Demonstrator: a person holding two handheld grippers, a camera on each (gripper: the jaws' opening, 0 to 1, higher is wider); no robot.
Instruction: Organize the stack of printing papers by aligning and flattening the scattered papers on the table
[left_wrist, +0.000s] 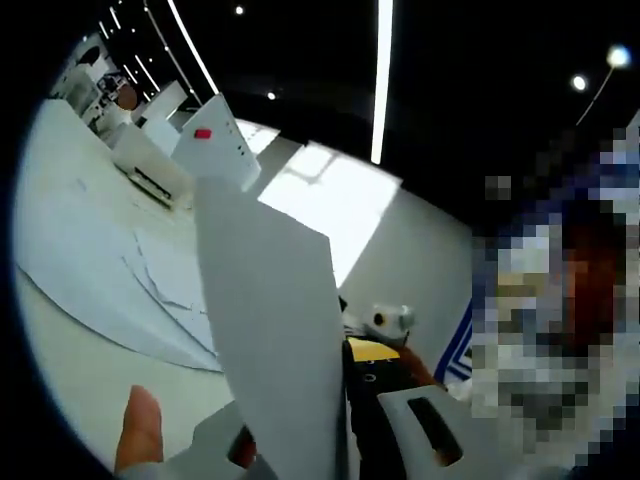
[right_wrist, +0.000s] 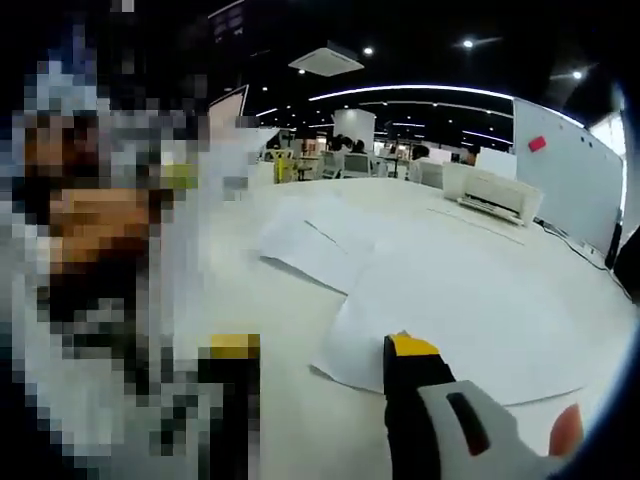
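Presently, in the left gripper view, the left gripper (left_wrist: 300, 455) holds a single white sheet of paper (left_wrist: 270, 320) raised off the surface, standing up through the middle of the frame; the jaws are pinching its lower edge. A thumb (left_wrist: 140, 430) of the person's hand shows at the bottom left. Beyond the raised sheet, more loose papers (left_wrist: 165, 285) lie overlapping and out of line on the white surface (left_wrist: 70, 230). Farther back on that surface sits a white printer (left_wrist: 150, 165), and beside it stands a white board (left_wrist: 215, 145) with a small red tag; no writing on it can be read. Long ceiling light strips (left_wrist: 382, 80) run overhead.

In the right gripper view, the right gripper (right_wrist: 320, 375) hovers low over the surface (right_wrist: 250, 300), its yellow-tipped black jaws spread apart with nothing between them. A large sheet (right_wrist: 460, 310) lies flat just ahead of the right-hand jaw, and a second group of sheets (right_wrist: 315, 245) lies farther on, skewed relative to it. The printer (right_wrist: 495, 195) stands near the far edge, and the board (right_wrist: 570, 175) with its red tag stands behind it. No brand or label is legible in either view.
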